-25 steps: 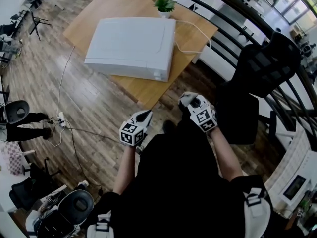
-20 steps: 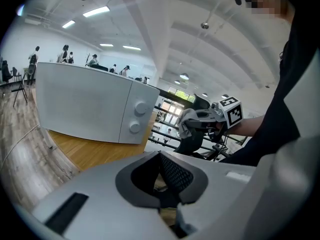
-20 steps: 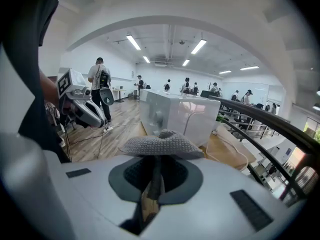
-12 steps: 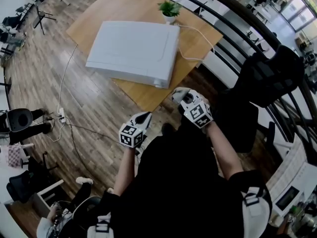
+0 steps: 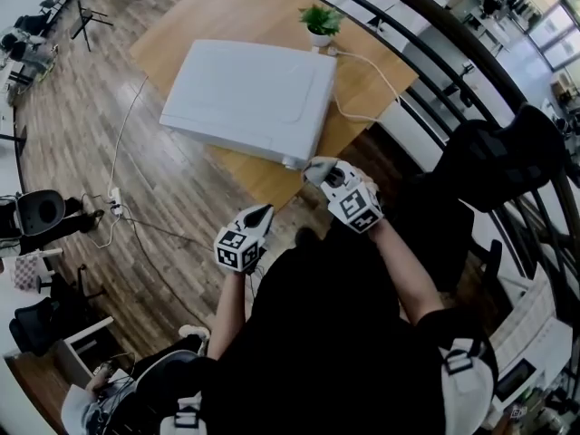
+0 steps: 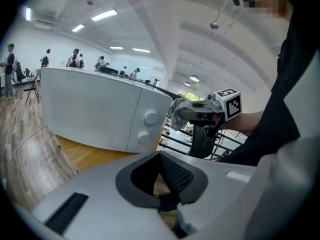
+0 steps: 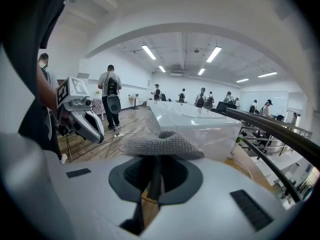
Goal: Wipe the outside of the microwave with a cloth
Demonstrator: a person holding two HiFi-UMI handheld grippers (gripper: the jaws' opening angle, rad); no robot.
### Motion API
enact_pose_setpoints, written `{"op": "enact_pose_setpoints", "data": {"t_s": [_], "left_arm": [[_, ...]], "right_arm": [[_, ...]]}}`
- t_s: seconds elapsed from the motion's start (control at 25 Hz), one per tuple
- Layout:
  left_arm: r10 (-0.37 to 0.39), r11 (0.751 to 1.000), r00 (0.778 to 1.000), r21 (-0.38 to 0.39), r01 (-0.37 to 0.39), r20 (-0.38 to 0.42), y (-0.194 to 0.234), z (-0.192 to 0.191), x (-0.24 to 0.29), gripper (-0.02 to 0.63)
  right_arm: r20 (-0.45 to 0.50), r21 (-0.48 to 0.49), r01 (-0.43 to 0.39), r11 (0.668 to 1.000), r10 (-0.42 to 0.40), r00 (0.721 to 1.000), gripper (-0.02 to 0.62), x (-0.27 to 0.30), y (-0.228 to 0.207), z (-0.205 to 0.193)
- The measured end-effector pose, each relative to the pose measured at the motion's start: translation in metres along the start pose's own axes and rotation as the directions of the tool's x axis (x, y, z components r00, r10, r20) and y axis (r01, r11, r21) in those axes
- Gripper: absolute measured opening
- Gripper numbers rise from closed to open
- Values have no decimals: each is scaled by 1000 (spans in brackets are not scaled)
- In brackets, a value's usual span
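Note:
The white microwave (image 5: pixel 249 93) stands on a wooden table (image 5: pixel 263 179). In the left gripper view its front (image 6: pixel 100 109) shows two round knobs (image 6: pixel 150 118) at the right end. My right gripper (image 5: pixel 314 169) is shut on a grey knitted cloth (image 7: pixel 162 145). It hovers just off the microwave's near right corner, apart from it. The cloth folds over the jaw tips in the right gripper view, with the microwave (image 7: pixel 195 121) beyond. My left gripper (image 5: pixel 261 214) hangs lower and further left, over the floor, with its jaws closed on nothing.
A small potted plant (image 5: pixel 322 21) stands behind the microwave, and a white cord (image 5: pixel 362 89) trails over the table. A black chair (image 5: pixel 489 161) and a dark railing (image 5: pixel 426 53) are at the right. Cables and a power strip (image 5: pixel 113 198) lie on the wooden floor at the left.
My right gripper has carried the cloth up and to the left, closer to the microwave's near right corner. The left gripper has barely moved.

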State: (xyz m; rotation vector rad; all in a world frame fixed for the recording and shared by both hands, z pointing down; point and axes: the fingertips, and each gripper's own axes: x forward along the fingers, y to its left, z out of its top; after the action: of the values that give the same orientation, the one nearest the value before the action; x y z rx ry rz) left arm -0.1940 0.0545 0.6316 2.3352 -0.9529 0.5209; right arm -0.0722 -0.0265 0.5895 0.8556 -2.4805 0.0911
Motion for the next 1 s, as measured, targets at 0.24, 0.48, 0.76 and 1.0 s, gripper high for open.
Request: {"op": "enact_pose_setpoints", "data": {"t_s": [0.24,0.48,0.76,1.0], "left_arm": [[26,999,1000,-21,-26,6,4,9,4,2],[30,999,1000,-26,-30,4,2,14,12,2],[36,999,999,-22,-36,4,2,20,19,2],[46,998,999,-31,-46,6,1,25,22,2]], "right_arm": [[11,-22,-29,999,29,1000,17,9,-8,7],[14,-24,-45,999,46,999,17,13,-13,7],[21,-19,-57,998,57,998,17,15,-18,6],[19,-25,-67,997,68,998,18,15,-25,7]]}}
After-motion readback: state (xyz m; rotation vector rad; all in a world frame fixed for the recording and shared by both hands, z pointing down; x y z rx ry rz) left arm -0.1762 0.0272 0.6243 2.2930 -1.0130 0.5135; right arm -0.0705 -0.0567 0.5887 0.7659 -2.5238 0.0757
